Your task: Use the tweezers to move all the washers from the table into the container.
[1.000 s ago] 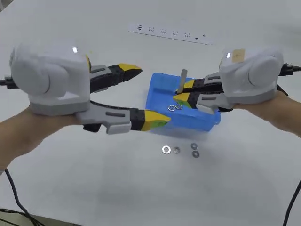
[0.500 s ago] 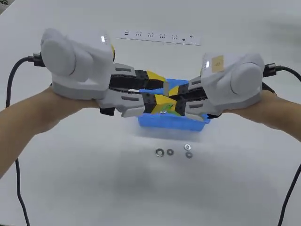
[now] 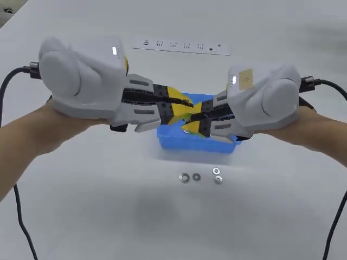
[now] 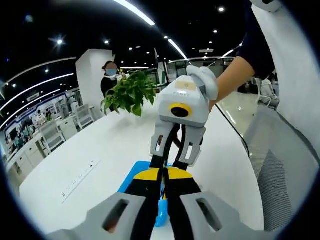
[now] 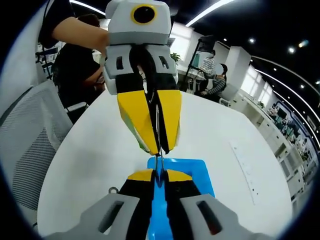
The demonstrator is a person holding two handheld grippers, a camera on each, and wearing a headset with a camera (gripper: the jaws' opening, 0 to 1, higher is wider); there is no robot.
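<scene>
Several small metal washers lie in a loose row on the white table, just in front of the blue container. Both grippers meet tip to tip above that container. My right gripper is shut on the thin metal tweezers, which stick out forward from its jaws. My left gripper faces it, its yellow jaws shut on the tweezers' far end. One washer shows on the table left of the container. The container's inside is mostly hidden by the grippers.
A white power strip lies at the far side of the table. Cables trail from both grippers off the table's sides. A mesh chair and a potted plant stand beyond the table. People are in the background.
My left gripper has swung right, in over the container, and shut its jaws on the tweezers that the right gripper holds. The right gripper has hardly moved. The washers lie still.
</scene>
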